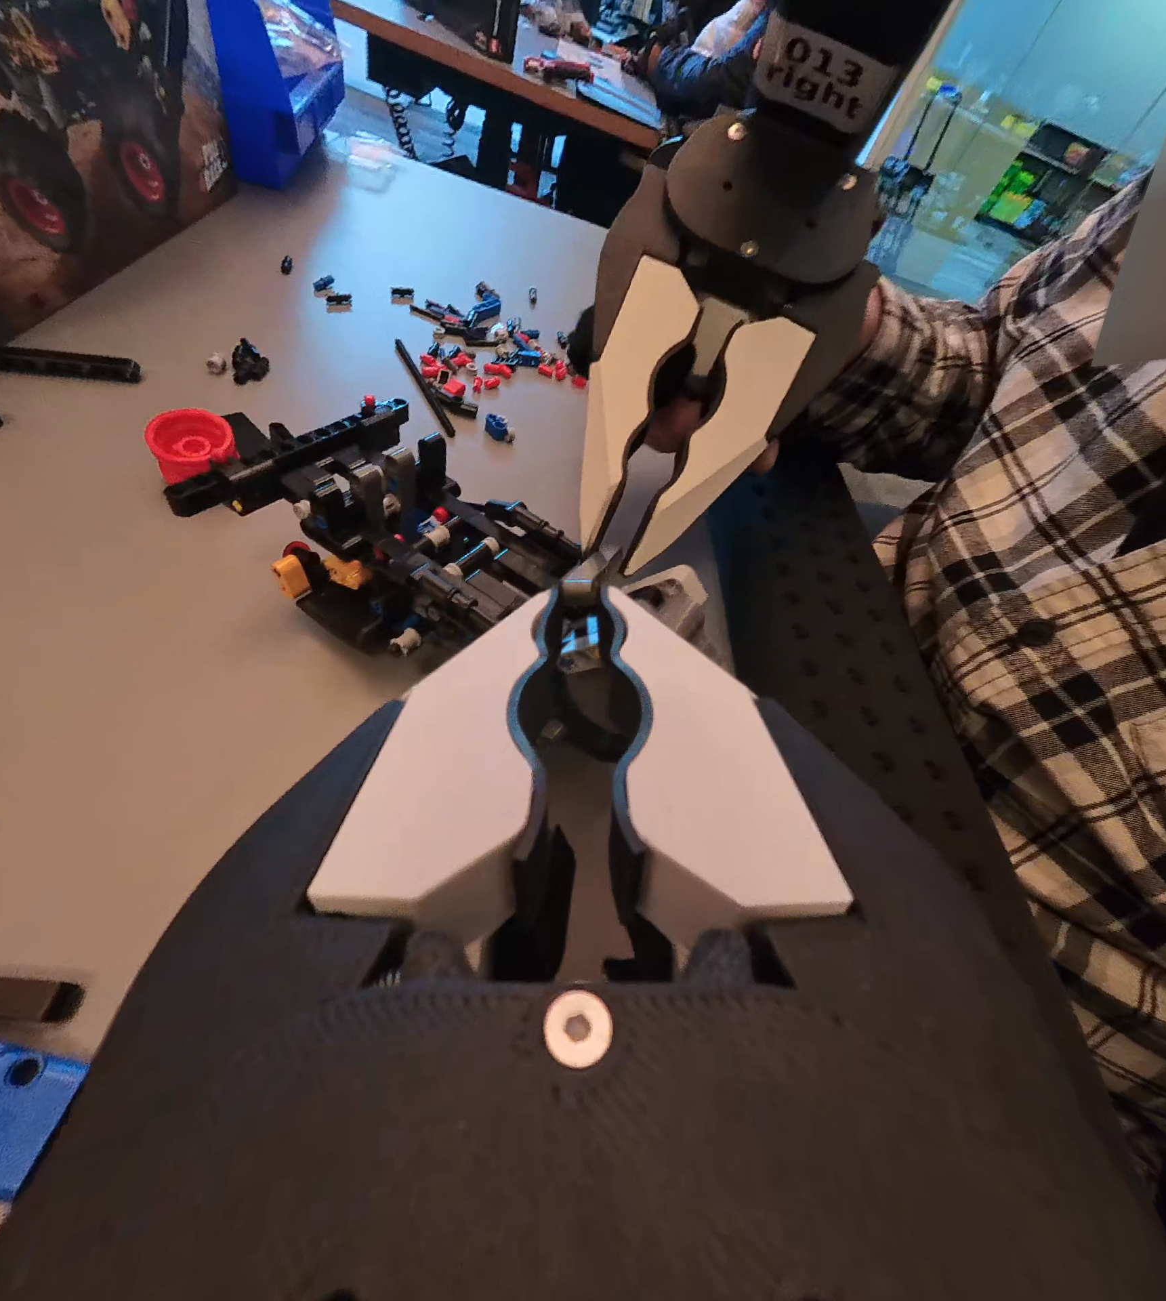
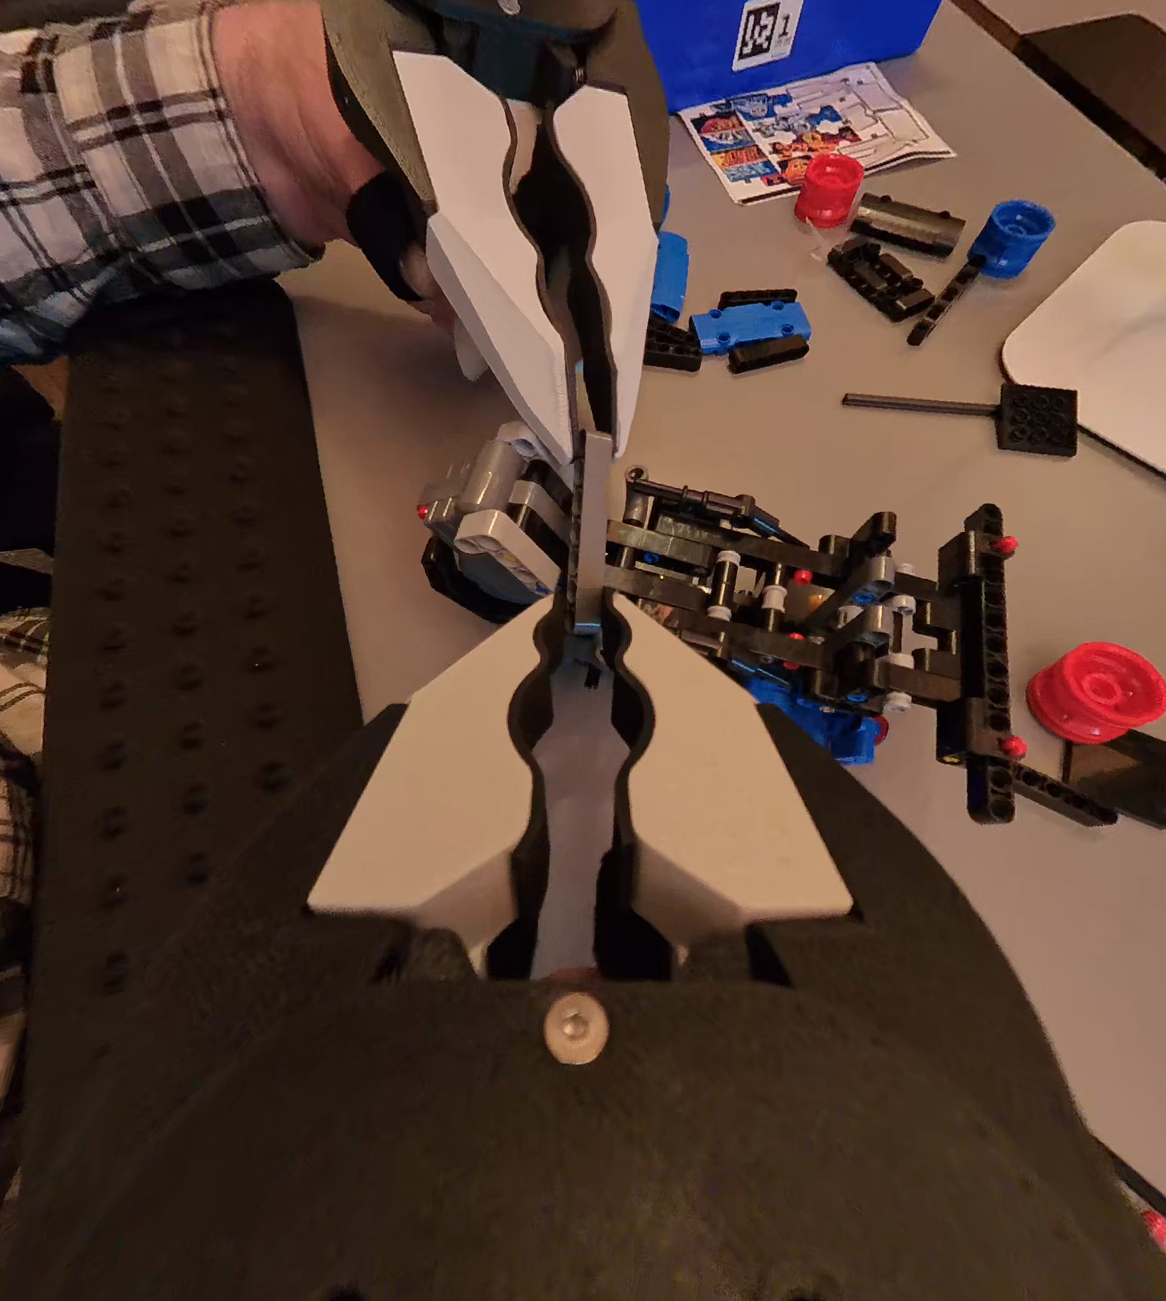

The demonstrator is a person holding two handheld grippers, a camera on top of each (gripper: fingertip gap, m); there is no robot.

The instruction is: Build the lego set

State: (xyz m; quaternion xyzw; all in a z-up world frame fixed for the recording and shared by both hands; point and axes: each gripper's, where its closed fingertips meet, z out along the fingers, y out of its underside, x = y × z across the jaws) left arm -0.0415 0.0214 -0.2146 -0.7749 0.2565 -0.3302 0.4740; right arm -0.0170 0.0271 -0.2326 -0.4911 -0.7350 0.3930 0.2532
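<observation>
A thin grey beam point(image 2: 594, 521) is held in the air between both grippers, end to end. My right gripper point(image 2: 583, 616) is shut on its near end in the right wrist view. My left gripper point(image 2: 590, 443) comes down from above and is shut on its far end. In the left wrist view my left gripper point(image 1: 583, 598) grips the beam point(image 1: 583, 579) and my right gripper point(image 1: 604, 556) meets it tip to tip. The black, grey and blue lego chassis point(image 2: 812, 598) lies on the table just behind the beam; it also shows in the left wrist view point(image 1: 383, 535).
A red wheel hub point(image 1: 189, 443) sits at the chassis end. Loose small pieces point(image 1: 488, 352) lie beyond. The set box point(image 1: 52, 141), a blue bin point(image 2: 777, 42), a leaflet point(image 2: 812, 134), more hubs and beams point(image 2: 1016, 236), and a white board point(image 2: 1115, 352) ring the table. A black perforated mat point(image 2: 178, 563) borders the near edge. My left and right fingertips are right by each other. Left tips and right tips are each some 20 cm from the red wheel hub point(image 1: 189, 443). It turns up in the right wrist view point(image 2: 1106, 674) as well.
</observation>
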